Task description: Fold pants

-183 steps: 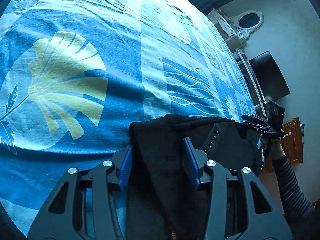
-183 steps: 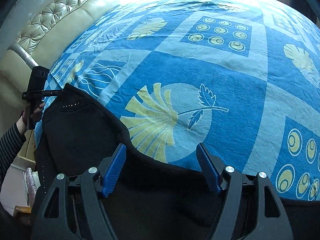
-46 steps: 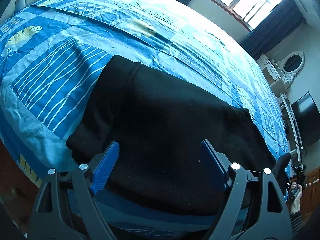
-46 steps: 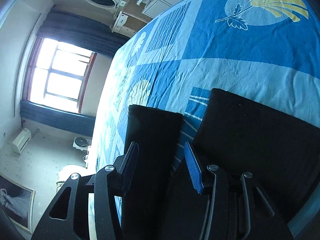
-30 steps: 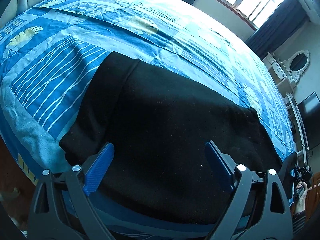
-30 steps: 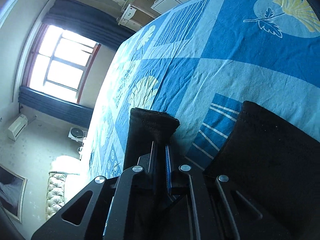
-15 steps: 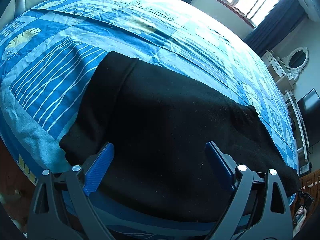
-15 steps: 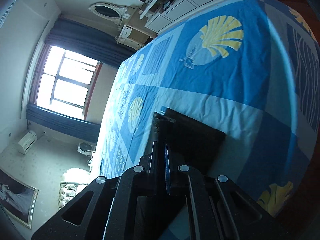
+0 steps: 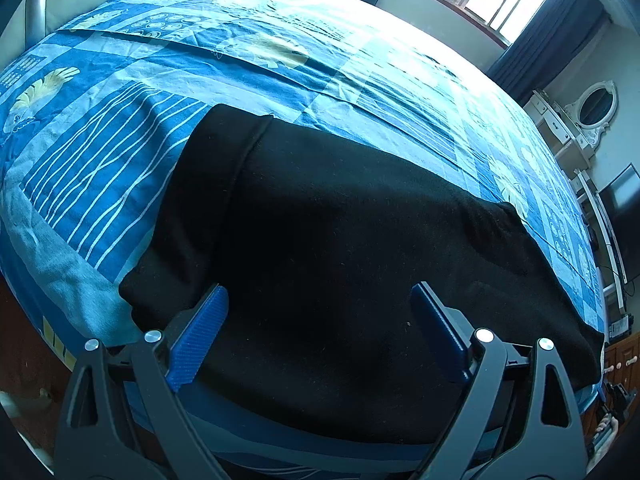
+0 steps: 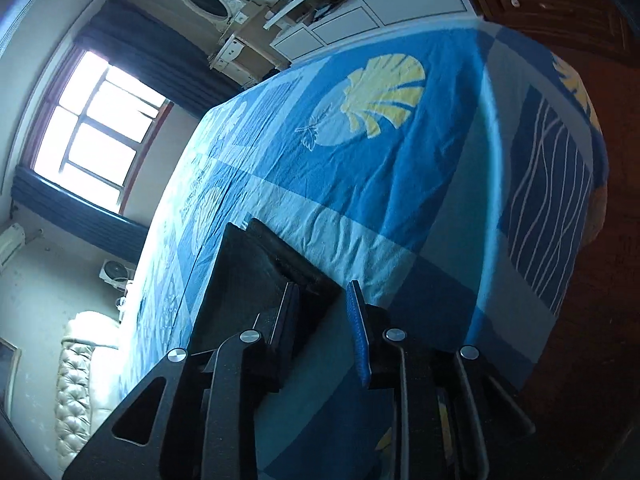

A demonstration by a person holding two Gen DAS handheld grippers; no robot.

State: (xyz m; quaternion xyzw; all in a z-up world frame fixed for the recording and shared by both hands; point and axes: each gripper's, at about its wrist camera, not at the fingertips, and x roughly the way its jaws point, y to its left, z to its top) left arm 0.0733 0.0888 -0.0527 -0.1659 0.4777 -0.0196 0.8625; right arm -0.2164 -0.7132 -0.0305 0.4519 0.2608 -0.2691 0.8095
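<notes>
Pants lie folded flat near the bed edge, left gripper spread wide above them, right gripper just opening with the cuff loose between its jaws, so a snagged pad could drag the fold open.

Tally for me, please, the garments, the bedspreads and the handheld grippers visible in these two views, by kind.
Black pants: 1
Blue patterned bedspread: 1
Handheld grippers: 2, left gripper and right gripper
Total: 4
</notes>
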